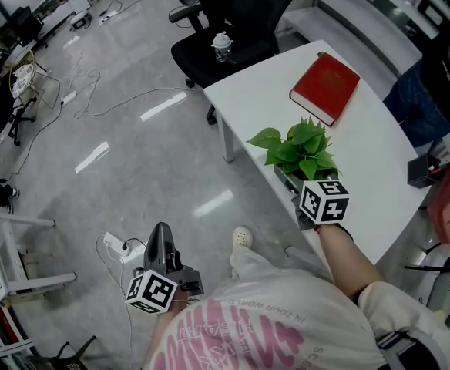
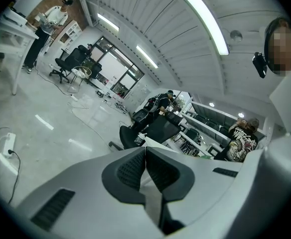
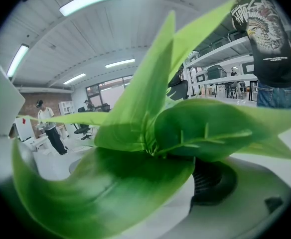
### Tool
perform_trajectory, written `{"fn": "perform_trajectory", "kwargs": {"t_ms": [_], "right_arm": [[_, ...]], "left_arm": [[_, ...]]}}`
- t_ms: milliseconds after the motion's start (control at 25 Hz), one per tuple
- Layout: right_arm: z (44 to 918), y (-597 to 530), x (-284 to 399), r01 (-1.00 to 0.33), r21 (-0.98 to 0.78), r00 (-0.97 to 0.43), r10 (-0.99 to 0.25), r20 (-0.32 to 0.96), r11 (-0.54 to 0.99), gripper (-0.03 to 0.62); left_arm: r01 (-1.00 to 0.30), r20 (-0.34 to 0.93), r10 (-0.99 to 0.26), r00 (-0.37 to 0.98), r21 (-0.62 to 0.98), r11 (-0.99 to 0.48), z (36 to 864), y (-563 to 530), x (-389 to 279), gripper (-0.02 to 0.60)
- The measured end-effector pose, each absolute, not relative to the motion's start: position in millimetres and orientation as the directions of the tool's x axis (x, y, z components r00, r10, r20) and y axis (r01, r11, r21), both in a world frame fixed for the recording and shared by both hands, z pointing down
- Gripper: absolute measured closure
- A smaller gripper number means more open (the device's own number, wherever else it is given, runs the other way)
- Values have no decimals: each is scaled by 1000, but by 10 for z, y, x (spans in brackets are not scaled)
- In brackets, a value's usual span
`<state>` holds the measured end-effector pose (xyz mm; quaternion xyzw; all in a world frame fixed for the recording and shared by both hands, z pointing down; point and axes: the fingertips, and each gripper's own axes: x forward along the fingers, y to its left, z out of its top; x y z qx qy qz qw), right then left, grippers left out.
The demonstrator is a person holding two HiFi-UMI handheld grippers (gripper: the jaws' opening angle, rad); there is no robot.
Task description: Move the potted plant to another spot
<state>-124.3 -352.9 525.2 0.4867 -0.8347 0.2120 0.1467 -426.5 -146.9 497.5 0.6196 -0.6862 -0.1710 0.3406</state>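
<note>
The potted plant (image 1: 298,151), with broad green leaves, stands on the white table (image 1: 371,160) near its front edge. My right gripper (image 1: 314,206) is right against the plant's near side, its marker cube just below the leaves. In the right gripper view the leaves (image 3: 150,148) fill almost everything. Only the right pad (image 3: 213,180) shows, well off centre, and the other jaw and the pot are hidden. My left gripper (image 1: 162,247) hangs over the floor far left of the table, its pads (image 2: 130,171) pressed together on nothing.
A red book (image 1: 325,87) lies on the table beyond the plant. A black office chair (image 1: 229,29) with a small jar on its seat stands at the table's far end. A person (image 1: 433,75) stands at the right. Cables and a power strip (image 1: 121,245) lie on the floor.
</note>
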Motion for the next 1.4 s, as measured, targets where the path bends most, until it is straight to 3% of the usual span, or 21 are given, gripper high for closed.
{"fn": "perform_trajectory", "kwargs": {"t_ms": [800,960,1400], "right_arm": [[5302,-3616,-1292,-864,-276,-504,-719,479,421,51],[5335,-3615,-1314,-851,-355,-522,-697,492,387,46],[5327,-3712,-1243,-884,-315,-460,-761,458,345,46]], "left_arm": [[-738,241,-969,51,662,126,4945,-2636,-4762,557],[-746,233,-967,99,661,83,4873,-2817,-4758,557],[-757,234,-928,289,649,-72,4810,-3150,-4818,557]]}}
